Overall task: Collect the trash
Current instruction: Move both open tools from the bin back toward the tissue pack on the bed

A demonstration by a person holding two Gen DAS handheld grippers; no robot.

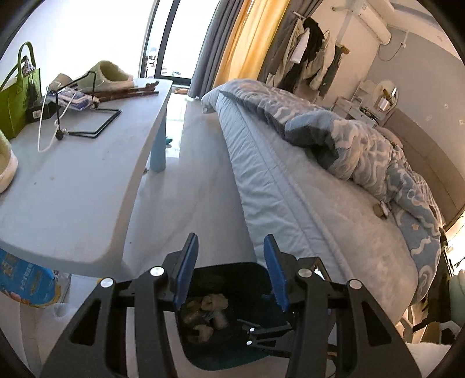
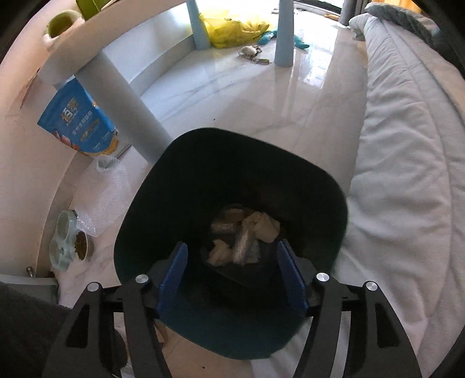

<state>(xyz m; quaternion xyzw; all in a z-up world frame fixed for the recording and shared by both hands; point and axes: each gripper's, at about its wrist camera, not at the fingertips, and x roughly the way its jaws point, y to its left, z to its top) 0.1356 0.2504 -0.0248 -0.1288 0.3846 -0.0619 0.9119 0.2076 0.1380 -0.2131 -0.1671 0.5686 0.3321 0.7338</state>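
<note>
- The dark bin (image 2: pixel 232 162) stands on the glossy white tiled floor (image 2: pixel 247 96), squeezed between a round grey table leg (image 2: pixel 128 113) and the edge of the bed (image 2: pixel 407 162); its mouth is a rounded square with smooth plastic walls.
- Crumpled pale paper scraps (image 2: pixel 247 235) lie heaped at its bottom — some in clear wrap.
- The right gripper (image 2: pixel 231 276) hangs over the bin's mouth, blue pads spread apart with nothing between them.
- The left gripper (image 1: pixel 231 272) sits higher, pads also parted and empty; the bin (image 1: pixel 232 290) shows below it.
- Beside the leg leans a blue printed pet-food bag (image 2: pixel 78 119), with bubble wrap (image 2: pixel 107 197) and a pale green pet bowl (image 2: pixel 65 241) holding brown kibble.
- Farther under the table: a yellow plastic bag (image 2: pixel 232 27) and small litter (image 2: pixel 251 52).
- The grey tabletop (image 1: pixel 81 174) carries a black wire stand (image 1: pixel 93 116), a fuzzy slipper (image 1: pixel 107 74) and a green tote (image 1: pixel 17 96).
- A rumpled blue patterned quilt (image 1: pixel 348 139) covers the bed's pale sheet.
</note>
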